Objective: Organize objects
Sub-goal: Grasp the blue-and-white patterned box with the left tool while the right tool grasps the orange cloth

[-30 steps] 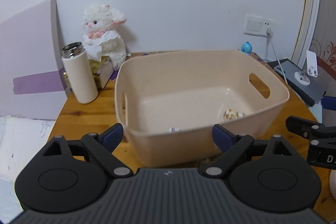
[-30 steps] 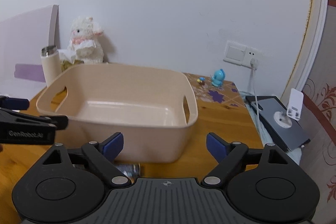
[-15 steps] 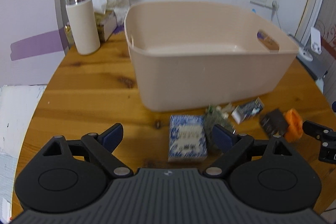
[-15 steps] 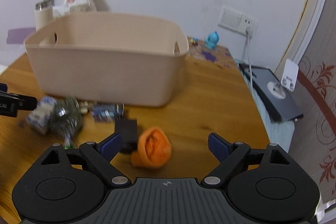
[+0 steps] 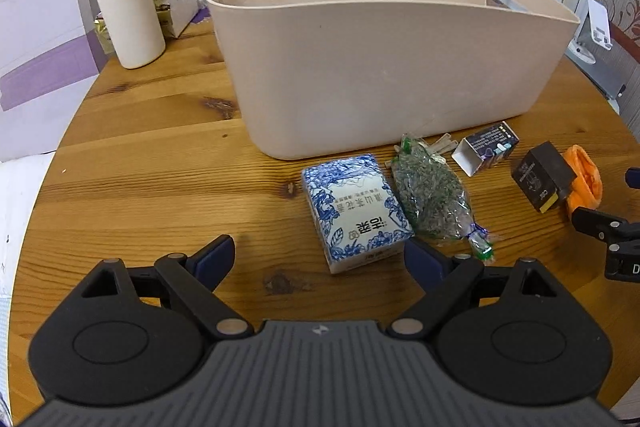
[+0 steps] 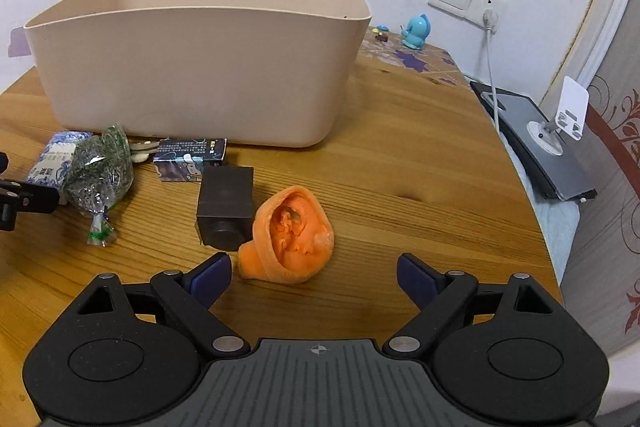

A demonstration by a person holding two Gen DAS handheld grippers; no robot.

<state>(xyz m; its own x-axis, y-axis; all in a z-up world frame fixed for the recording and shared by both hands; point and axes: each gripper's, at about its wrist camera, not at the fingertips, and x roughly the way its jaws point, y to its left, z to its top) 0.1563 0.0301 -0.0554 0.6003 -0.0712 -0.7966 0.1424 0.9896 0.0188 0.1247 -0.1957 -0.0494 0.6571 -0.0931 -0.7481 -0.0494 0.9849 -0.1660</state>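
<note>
Both grippers have dropped lower toward the table (image 5: pixel 160 155); left gripper (image 5: pixel 320 253) gapes before the blue-white box (image 5: pixel 354 207), right gripper (image 6: pixel 314 273) gapes by the orange toy (image 6: pixel 294 235).

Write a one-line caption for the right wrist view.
Open right gripper hovers above a crumpled orange cloth beside a dark grey block, before the beige plastic bin.

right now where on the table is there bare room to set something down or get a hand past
Bare wood lies left of the beige bin, between the white flask and the blue-and-white box. More lies right of the orange piece, toward the table's edge. Crowded: the strip before the bin, from the box through the green packet to the dark block.
</note>
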